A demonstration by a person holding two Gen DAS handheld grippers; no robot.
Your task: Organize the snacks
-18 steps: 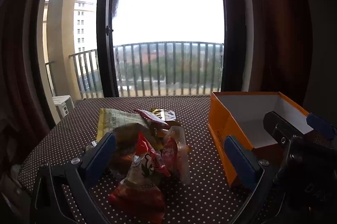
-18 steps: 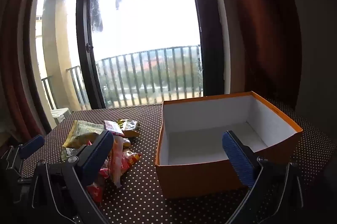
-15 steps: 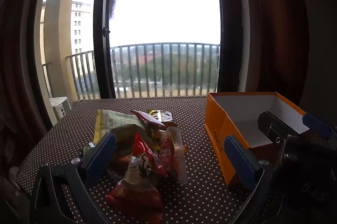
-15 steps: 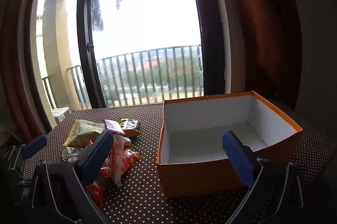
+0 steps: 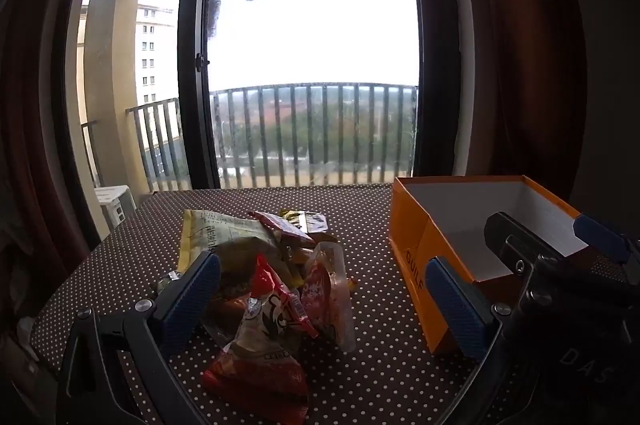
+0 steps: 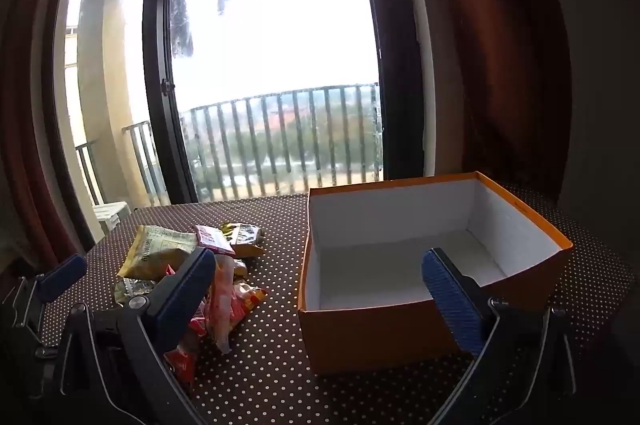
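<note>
You face a dotted table [image 5: 360,377] with an empty orange box [image 6: 520,209] toward its right edge and the snack pile [image 5: 272,289] left of centre. Both your left gripper [image 5: 320,299] and right gripper [image 6: 318,295] gape released, holding nothing. I judge nothing is packed yet: next, close on the top red packet [image 5: 280,305].

Little has changed. In the left wrist view the snack pile [image 5: 264,285] and the orange box [image 5: 420,253] sit slightly further left in the picture than before, so the left gripper [image 5: 324,289] has swung a touch to the right. In the right wrist view the box [image 6: 384,329] has edged slightly right and the snacks [image 6: 208,277] barely at all.
</note>
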